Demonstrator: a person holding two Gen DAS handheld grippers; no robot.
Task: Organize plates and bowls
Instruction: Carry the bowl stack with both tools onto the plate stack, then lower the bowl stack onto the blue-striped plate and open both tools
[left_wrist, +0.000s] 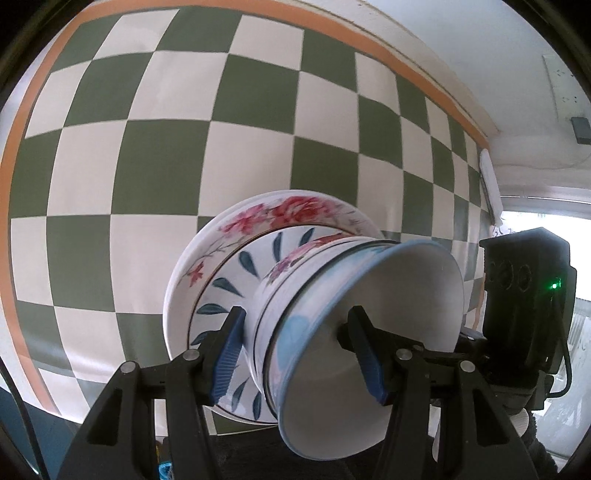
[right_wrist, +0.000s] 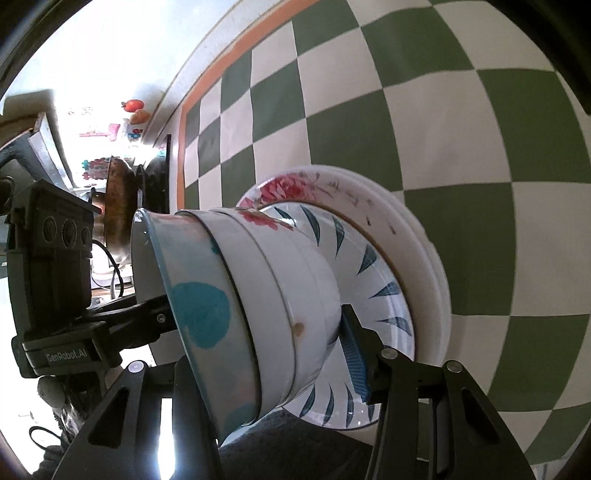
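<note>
A stack of dishes sits on the checkered cloth: a pink-flowered plate (left_wrist: 207, 254) at the bottom, a blue-leaf plate (left_wrist: 229, 280) on it, then nested bowls, a flowered one (left_wrist: 291, 273) and a blue-rimmed one (left_wrist: 369, 332) on top. My left gripper (left_wrist: 299, 339) is shut on the nested bowls, one finger inside the top bowl, one outside. My right gripper (right_wrist: 258, 350) grips the same bowls (right_wrist: 258, 280) from the opposite side. The leaf plate (right_wrist: 373, 280) and flowered plate (right_wrist: 413, 240) lie beneath.
The green and white checkered cloth (left_wrist: 147, 147) with an orange border covers the table. The other gripper's black body (left_wrist: 528, 295) is close by. A dark pan (right_wrist: 118, 206) and colourful clutter stand beyond the table's edge.
</note>
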